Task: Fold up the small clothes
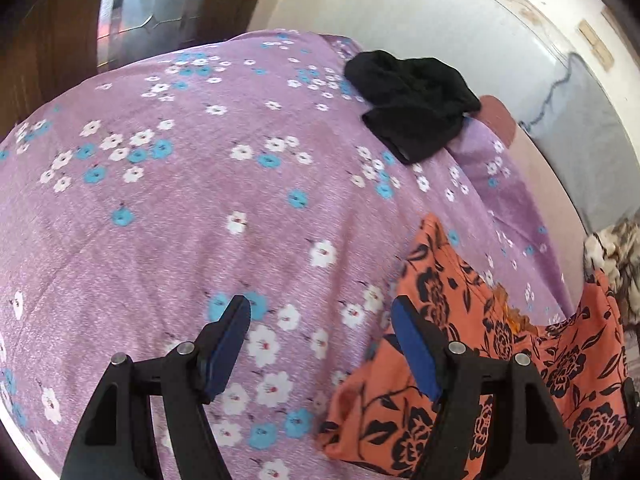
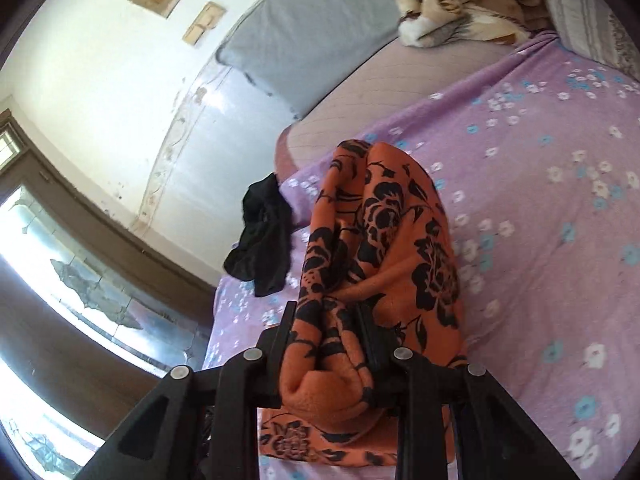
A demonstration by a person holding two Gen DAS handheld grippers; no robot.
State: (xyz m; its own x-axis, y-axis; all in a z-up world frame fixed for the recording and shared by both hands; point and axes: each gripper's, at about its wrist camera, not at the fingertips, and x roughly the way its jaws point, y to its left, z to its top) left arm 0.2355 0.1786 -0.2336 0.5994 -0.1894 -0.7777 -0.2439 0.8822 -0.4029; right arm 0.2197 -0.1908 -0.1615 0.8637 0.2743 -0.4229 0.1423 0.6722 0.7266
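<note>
Between the right gripper's [image 2: 326, 330] pads – bunched orange floral garment [image 2: 384, 240], clamped tight. Left gripper [image 1: 320, 344] gapes wide over the purple bedsheet [image 1: 180, 220], nothing held – garment just beside its rt finger.

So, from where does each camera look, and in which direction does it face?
Left wrist: sits on the left gripper, looks down over the purple bedsheet; its open fingers show, empty, beside the orange garment.
Right wrist: sits on the right gripper, tilted, faces along the bed toward the wall; its fingers show, shut on the orange garment.
Shared: the orange garment, the black garment, the bedsheet.
</note>
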